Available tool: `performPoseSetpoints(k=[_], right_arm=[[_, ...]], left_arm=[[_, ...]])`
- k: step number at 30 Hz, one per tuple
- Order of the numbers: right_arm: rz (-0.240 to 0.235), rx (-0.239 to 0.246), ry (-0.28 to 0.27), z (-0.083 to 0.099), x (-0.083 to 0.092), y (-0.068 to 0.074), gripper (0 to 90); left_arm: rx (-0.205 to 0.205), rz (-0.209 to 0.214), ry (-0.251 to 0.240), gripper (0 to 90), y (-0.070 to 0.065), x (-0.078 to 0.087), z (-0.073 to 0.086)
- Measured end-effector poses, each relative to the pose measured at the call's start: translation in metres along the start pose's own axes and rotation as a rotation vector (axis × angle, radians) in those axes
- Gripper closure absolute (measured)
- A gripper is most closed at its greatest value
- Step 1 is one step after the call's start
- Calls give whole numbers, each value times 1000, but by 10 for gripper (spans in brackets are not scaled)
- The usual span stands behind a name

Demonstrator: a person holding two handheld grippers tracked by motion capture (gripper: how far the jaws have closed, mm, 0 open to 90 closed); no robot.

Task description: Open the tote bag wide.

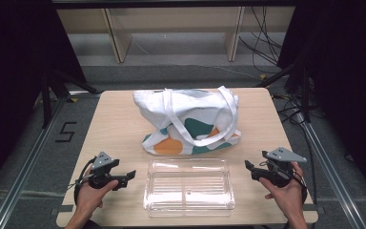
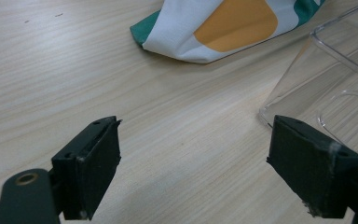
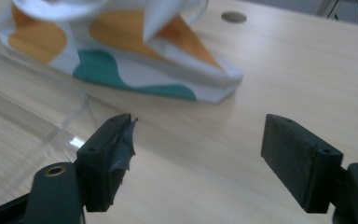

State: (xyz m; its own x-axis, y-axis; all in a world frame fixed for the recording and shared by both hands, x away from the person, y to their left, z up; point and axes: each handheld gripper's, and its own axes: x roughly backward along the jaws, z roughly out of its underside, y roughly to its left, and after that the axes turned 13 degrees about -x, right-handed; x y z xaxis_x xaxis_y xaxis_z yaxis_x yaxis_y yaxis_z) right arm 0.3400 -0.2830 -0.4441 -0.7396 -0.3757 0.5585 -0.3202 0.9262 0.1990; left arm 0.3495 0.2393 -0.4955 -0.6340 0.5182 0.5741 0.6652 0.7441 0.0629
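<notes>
A white tote bag (image 1: pixel 188 119) with orange and teal patches lies on the middle of the wooden table (image 1: pixel 114 124), its handles draped over it. In front of it stands an empty clear plastic box (image 1: pixel 188 188). My left gripper (image 1: pixel 129 175) rests at the box's left, held by a hand and pointing right. In the left gripper view its jaws (image 2: pixel 193 163) stand wide apart over bare wood, with the bag's corner (image 2: pixel 214 28) and the box's edge (image 2: pixel 335 79) ahead. My right gripper (image 1: pixel 248 166) hovers at the box's right; its jaws (image 3: pixel 198 154) are open with nothing between them, facing the bag (image 3: pixel 121 56).
Metal rails (image 1: pixel 33 152) run along both sides of the table. Cables (image 1: pixel 267 47) trail on the floor behind, near wooden shelf legs (image 1: pixel 116 40). A "5" mark (image 1: pixel 66 132) is on the floor at the left. A round hole (image 3: pixel 234 17) sits in the tabletop.
</notes>
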Motion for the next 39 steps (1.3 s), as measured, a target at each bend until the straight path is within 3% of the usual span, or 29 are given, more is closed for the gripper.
performPoseSetpoints(k=[1,2,4,6,7,9,10,12,13,14,16,18,22,23,26,28,30,32,34,35,38,39], right_arm=[[0,0,0,0,0,0,273],[-21,28,-24,-12,2,3,281],[-9,2,-22,-17,4,8,285],[-31,29,-59,-38,5,13,292],[-31,29,-59,-38,5,13,292],[-31,45,-99,-54,4,16,292],[-43,50,-113,-72,4,20,292],[-39,38,-136,-80,1,24,295],[-37,48,-142,-100,-1,29,309],[-37,48,-142,-100,-1,29,309],[-41,75,-144,-120,-4,34,310],[-34,89,-131,-144,-9,41,323],[-28,106,-122,-159,-18,46,327],[-27,91,-116,-162,-21,48,331],[-12,96,-75,-171,-30,50,328],[-24,100,-75,-176,-38,50,330],[-20,96,-61,-182,-44,52,331],[-27,85,-50,-190,-53,57,340],[-30,88,-33,-193,-56,58,350],[-30,81,-13,-195,-58,59,378],[-31,121,5,-200,-66,62,619],[-29,115,32,-201,-65,63,656]], left_arm=[[0,-1,-1,160,0,0,0],[13,0,-3,160,0,-1,0],[10,1,-1,160,0,-1,0],[23,-7,-8,160,-1,-1,0],[23,-7,-8,160,-1,-1,0],[17,-3,-4,160,1,-1,0],[19,-6,-1,160,1,-1,0],[21,-6,-1,160,1,-1,0],[21,-13,-2,161,1,0,0],[21,-13,-2,163,1,0,0],[7,-9,-2,164,1,0,0],[18,-2,-7,164,1,0,0],[15,2,-8,165,1,0,0],[24,3,-7,165,1,0,0],[23,2,-10,166,1,0,0],[27,2,-13,167,1,0,0],[-1,8,9,167,3,1,0],[27,4,-13,168,2,0,-1],[30,3,-18,169,1,0,-1],[30,0,-21,170,1,0,-1],[21,11,-18,170,3,0,-2],[21,11,-18,170,3,0,-2]])
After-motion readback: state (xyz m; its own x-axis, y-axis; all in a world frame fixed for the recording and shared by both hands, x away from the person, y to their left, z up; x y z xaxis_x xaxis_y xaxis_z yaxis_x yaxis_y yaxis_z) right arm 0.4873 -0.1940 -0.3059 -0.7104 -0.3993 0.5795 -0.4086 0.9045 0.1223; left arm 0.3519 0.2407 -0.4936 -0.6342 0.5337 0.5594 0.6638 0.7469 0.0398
